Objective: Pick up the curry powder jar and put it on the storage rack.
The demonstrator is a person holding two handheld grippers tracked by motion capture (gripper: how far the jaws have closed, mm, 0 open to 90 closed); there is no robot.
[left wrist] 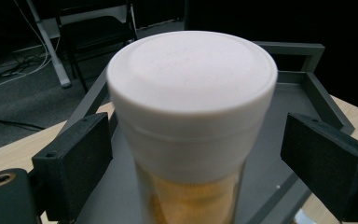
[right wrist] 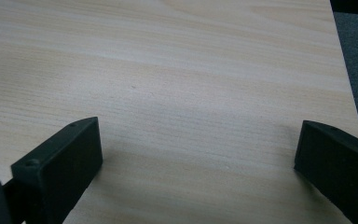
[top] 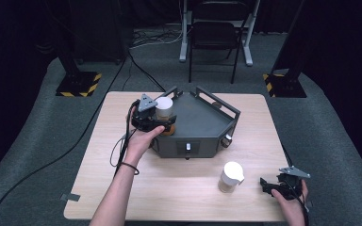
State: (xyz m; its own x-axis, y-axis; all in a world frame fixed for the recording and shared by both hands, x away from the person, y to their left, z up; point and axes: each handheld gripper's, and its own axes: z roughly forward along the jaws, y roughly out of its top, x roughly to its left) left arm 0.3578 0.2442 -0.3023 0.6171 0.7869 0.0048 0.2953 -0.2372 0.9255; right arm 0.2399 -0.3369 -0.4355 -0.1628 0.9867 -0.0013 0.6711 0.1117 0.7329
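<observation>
My right gripper [top: 269, 184] rests nearest me, at the table's [top: 179, 197] near right corner. Its jaws stand wide apart with nothing between them, and its own view looks along them over bare pale wood, with a strip of grey carpet [right wrist: 356, 70] past the table's edge at the right. From above, a second white-capped jar [top: 230, 176] stands on the wood just to the left of that gripper, apart from it; the gripper's own camera looks past it.

Farther out, my left gripper [top: 162, 123] reaches over the left side of the dark grey tray [top: 202, 120]. Its jaws are spread wide on either side of the jar with the white lid [left wrist: 192, 100], and its own view makes plain what the overhead one cannot: there is a clear gap between each black pad and the jar's wall, so nothing is gripped. That close view also shows the amber contents below the lid and the jar standing upright on the tray's floor, with the tray's raised frame behind it. From above, the jar [top: 164, 108] sits at the tray's left end, beside the rail.

Beyond the table, the high view takes in a dark chair [top: 215, 35] and two stands with yellow-and-black striped bases [top: 79, 84] on the carpet.
</observation>
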